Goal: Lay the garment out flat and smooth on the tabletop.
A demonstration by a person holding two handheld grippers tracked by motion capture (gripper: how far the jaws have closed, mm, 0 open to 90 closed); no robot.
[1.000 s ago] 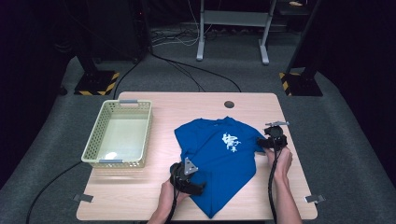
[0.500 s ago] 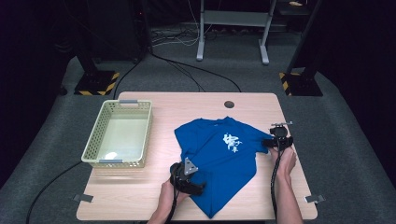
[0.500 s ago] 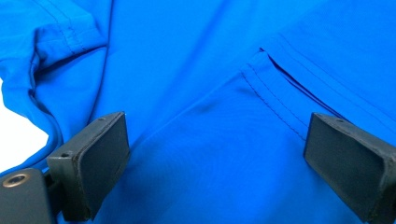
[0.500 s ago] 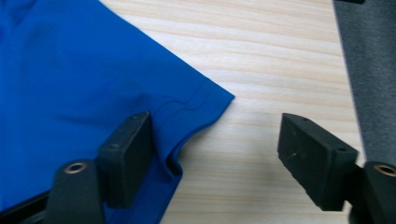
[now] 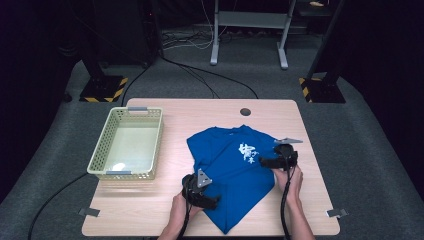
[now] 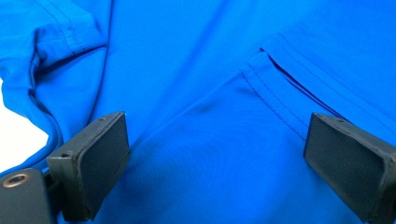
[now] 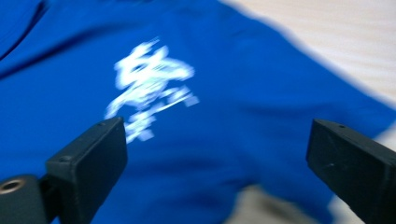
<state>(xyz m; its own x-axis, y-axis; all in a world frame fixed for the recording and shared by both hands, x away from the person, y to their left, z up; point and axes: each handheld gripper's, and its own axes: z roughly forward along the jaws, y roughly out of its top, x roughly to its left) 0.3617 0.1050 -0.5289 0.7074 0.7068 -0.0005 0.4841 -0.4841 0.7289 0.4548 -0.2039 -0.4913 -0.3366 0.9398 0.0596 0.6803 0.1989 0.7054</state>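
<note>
A folded blue T-shirt (image 5: pixel 232 172) with a white print (image 5: pixel 247 152) lies on the wooden table (image 5: pixel 210 112), right of centre. My left gripper (image 5: pixel 216 202) rests at the shirt's near left edge, open, with blue cloth (image 6: pixel 210 140) and a hemmed sleeve edge (image 6: pixel 275 100) between its wide-apart jaws. My right gripper (image 5: pixel 261 162) hovers at the shirt's right edge, open, pointing left at the print (image 7: pixel 149 88); nothing is between its jaws.
A pale mesh basket (image 5: pixel 100 160) stands on the left part of the table. A round cable hole (image 5: pixel 245 111) sits near the far edge. Black stands and cables cover the floor beyond the table.
My right gripper has drifted a little toward the near side along the shirt's right edge, its view now blurred. The left gripper and the shirt have stayed put.
</note>
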